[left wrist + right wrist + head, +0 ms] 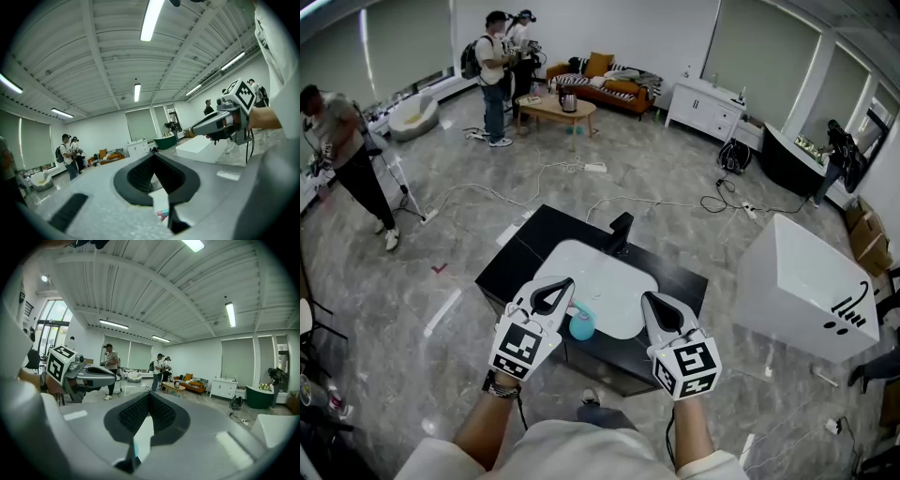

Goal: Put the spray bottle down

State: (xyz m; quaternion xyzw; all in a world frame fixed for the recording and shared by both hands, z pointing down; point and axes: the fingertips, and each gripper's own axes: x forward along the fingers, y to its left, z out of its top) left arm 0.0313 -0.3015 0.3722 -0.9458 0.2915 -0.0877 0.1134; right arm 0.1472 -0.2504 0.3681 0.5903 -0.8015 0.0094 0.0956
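Over the white sink's (602, 270) near edge, my left gripper (565, 283) and right gripper (648, 299) point level, side by side, jaws pressed together.

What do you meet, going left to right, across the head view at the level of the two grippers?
left gripper → teal spray bottle → right gripper → large white box

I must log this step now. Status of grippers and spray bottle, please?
Left gripper shut, empty. Right gripper shut, empty. Spray bottle sits beside left gripper, not held. Nothing seen in the way.
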